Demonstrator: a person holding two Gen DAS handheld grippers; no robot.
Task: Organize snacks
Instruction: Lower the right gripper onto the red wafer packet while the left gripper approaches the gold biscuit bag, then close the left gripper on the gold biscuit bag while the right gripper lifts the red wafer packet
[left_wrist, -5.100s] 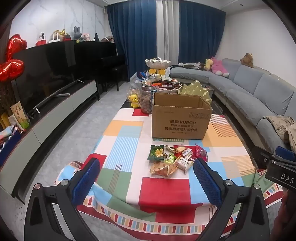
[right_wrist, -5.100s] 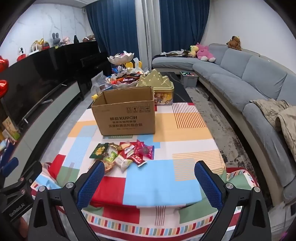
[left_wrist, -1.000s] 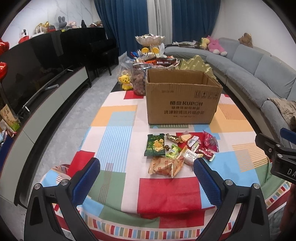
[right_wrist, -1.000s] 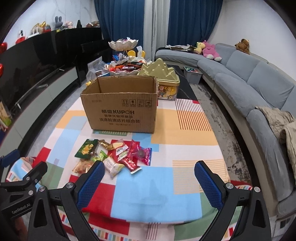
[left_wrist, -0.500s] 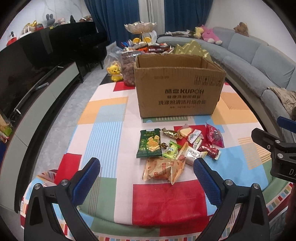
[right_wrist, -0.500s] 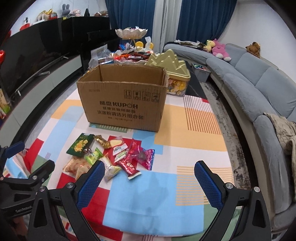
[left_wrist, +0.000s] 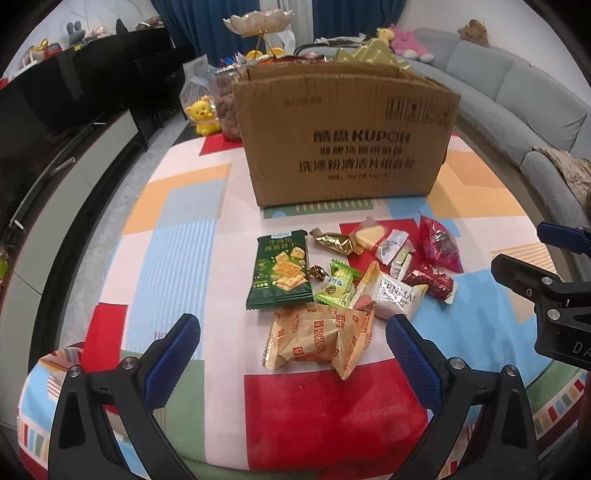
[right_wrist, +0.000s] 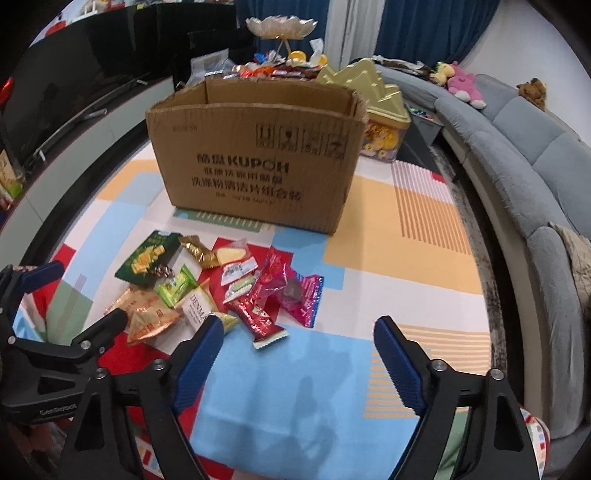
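Matt corrugated cardboard box (left_wrist: 345, 147); glossy foil snack wrappers (left_wrist: 347, 273).

Beyond the tongs, dark blue curtains (right_wrist: 413, 26) hang at the far wall, a curved grey fabric sofa (left_wrist: 517, 96) runs along the right, and a long black glossy cabinet (right_wrist: 92, 74) lines the left.

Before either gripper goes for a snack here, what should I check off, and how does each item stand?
1. Left gripper open, holding nothing: ok.
2. Right gripper open, holding nothing: ok.
3. Cardboard box top open to take snacks: ok.
4. Fortune biscuit packet lies between the left fingers' line: ok.
5. Snacks separated for a clean single pick: not ok, the pile overlaps.
6. Room inside box: cannot tell.
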